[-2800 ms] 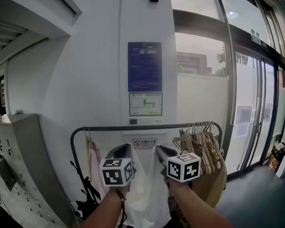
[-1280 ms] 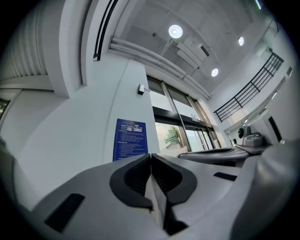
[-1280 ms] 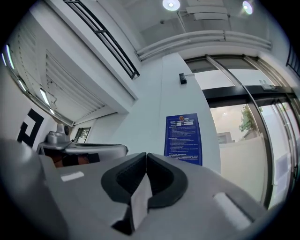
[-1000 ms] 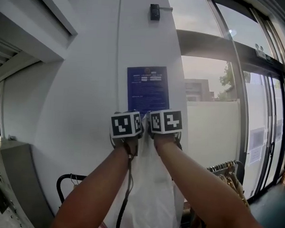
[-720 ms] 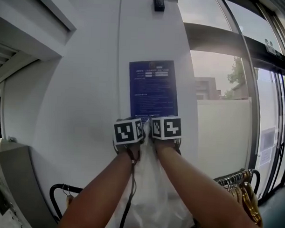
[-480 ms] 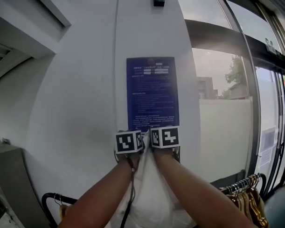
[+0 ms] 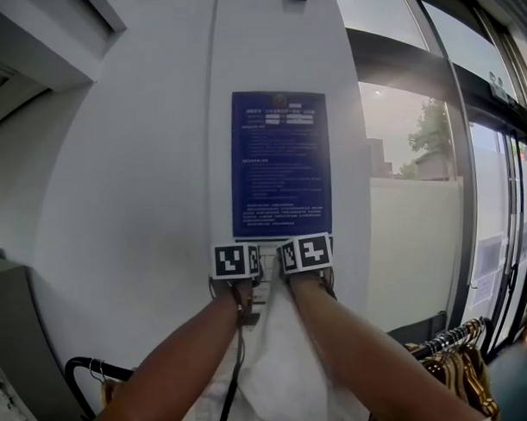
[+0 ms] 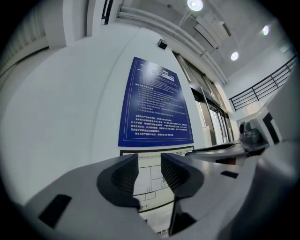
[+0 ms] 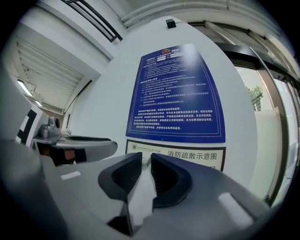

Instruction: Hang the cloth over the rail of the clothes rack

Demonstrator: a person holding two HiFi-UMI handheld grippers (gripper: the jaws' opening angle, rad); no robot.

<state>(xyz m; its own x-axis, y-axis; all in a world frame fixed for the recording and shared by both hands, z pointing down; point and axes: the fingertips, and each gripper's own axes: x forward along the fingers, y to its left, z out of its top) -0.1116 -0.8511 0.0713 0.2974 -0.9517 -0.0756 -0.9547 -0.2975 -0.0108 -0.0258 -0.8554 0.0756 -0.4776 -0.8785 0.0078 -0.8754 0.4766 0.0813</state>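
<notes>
Both up high, side by side, in front of the blue notice (image 7: 281,163). Cloth (image 7: 279,370) hangs at 6 o'clock from them, long axis 12-to-6, between the forearms. Rail (image 7: 81,363) shows only low at 7 and 4 o'clock, running 9-to-3; mid part hidden, so can't tell if the cloth is over it yet.

L gripper (image 8: 150,174): jaws opening wide, nothing between. R gripper (image 9: 146,176): jaws opening, narrow gap, a white strip of cloth between them, so R is nearer.

Vs half a sec ago: both were clamped; now letting go, and sit lower against the notice.
</notes>
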